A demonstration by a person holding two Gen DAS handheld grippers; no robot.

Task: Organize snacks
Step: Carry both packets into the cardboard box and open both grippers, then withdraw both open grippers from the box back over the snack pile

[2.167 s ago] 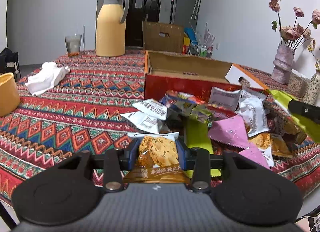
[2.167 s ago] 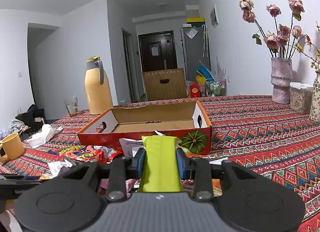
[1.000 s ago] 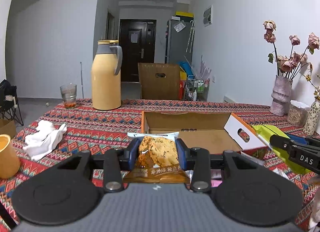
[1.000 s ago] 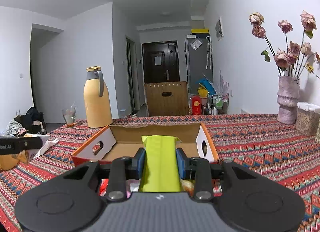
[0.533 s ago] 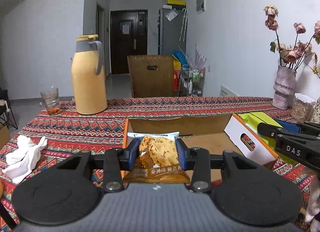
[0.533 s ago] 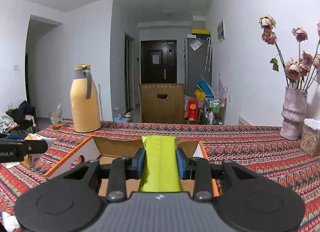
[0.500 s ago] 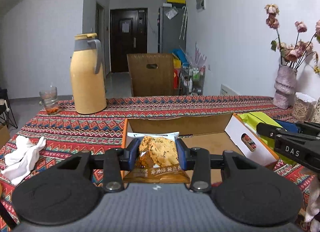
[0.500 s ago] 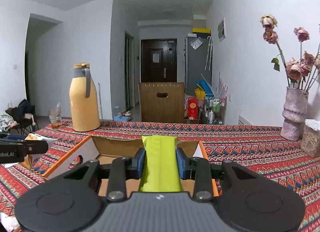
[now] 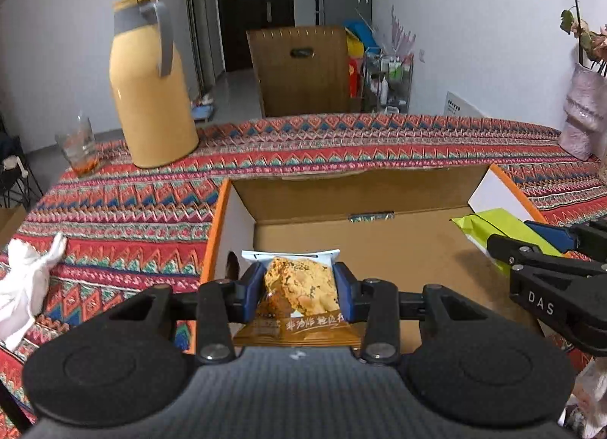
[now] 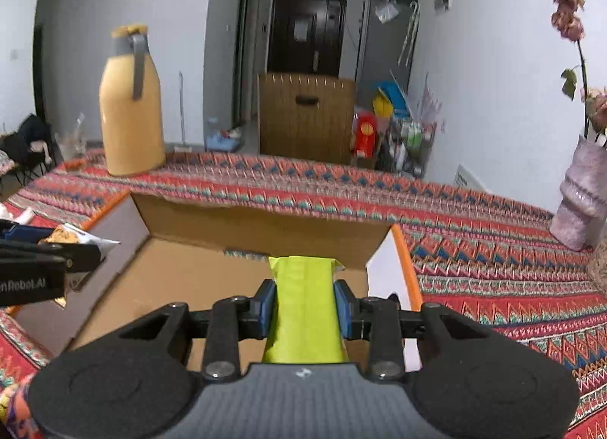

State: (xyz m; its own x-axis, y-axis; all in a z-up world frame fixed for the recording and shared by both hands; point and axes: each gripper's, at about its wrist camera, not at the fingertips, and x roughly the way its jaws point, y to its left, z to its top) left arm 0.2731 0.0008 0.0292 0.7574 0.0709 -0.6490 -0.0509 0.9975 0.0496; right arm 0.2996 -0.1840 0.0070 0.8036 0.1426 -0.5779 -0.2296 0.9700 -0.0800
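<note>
An open cardboard box (image 9: 353, 192) with orange edges lies on the patterned tablecloth; the inside that shows holds no loose snacks. My left gripper (image 9: 297, 289) is shut on a brown cookie packet (image 9: 299, 293) and hangs over the box's near left corner. My right gripper (image 10: 305, 304) is shut on a lime-green snack packet (image 10: 305, 310) over the right half of the same box (image 10: 265, 228). In the left wrist view the right gripper (image 9: 531, 238) reaches in from the right with the green packet (image 9: 497, 224). The right wrist view shows the left gripper's fingers (image 10: 49, 249) at the left edge.
A tall yellow thermos jug (image 9: 150, 94) and a glass (image 9: 77, 145) stand on the table behind the box. A white crumpled cloth (image 9: 26, 283) lies at the left. A pale vase (image 10: 580, 207) with flowers stands at the right. A brown chair back (image 9: 303, 67) is beyond the table.
Both grippers have carried their packets forward from the snack pile and tilted down, so they now hang over the open box. Their grips have not changed.
</note>
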